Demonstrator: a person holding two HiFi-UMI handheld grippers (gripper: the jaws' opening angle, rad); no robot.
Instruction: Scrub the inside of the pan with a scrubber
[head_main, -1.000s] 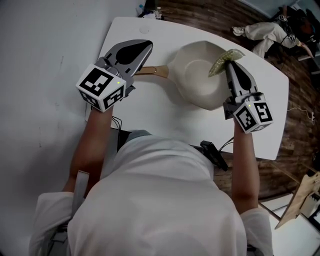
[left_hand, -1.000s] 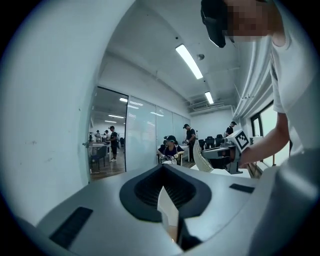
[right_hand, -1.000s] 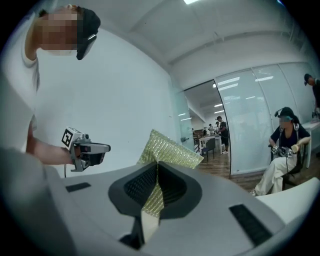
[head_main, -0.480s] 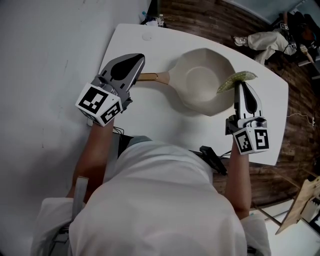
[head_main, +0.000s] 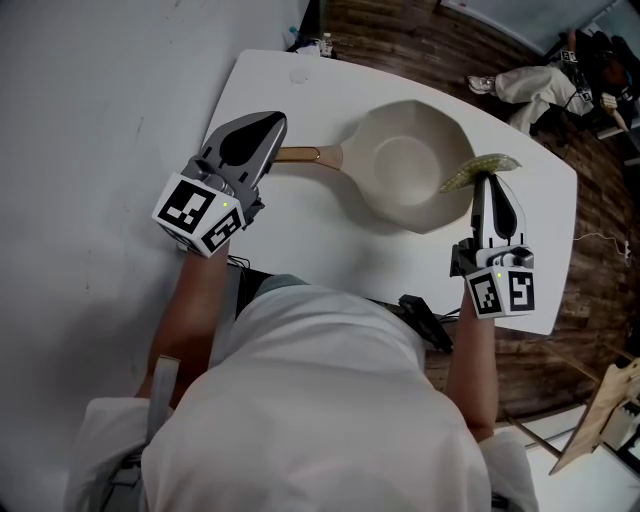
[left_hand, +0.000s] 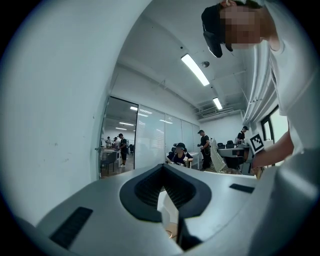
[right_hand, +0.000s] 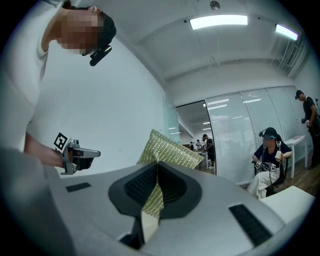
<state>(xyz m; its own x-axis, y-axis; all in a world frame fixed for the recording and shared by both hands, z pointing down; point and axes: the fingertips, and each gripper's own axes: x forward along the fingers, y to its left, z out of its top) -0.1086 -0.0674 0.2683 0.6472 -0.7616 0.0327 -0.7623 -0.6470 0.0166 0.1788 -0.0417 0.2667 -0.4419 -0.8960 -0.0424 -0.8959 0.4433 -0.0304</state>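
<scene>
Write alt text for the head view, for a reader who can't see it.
Seen from above, a person at a white table holds a green scrubber in the right gripper, at the right rim of an empty cream pan. The left gripper is shut on the pan's handle.

I see cream pan (head_main: 405, 165) sitting upright, wooden handle (head_main: 308, 155) pointing 9 o'clock. Green-gold mesh scrubber (head_main: 478, 170) folded, at pan's 3 o'clock rim, pinched in my right gripper (head_main: 487, 182).
</scene>
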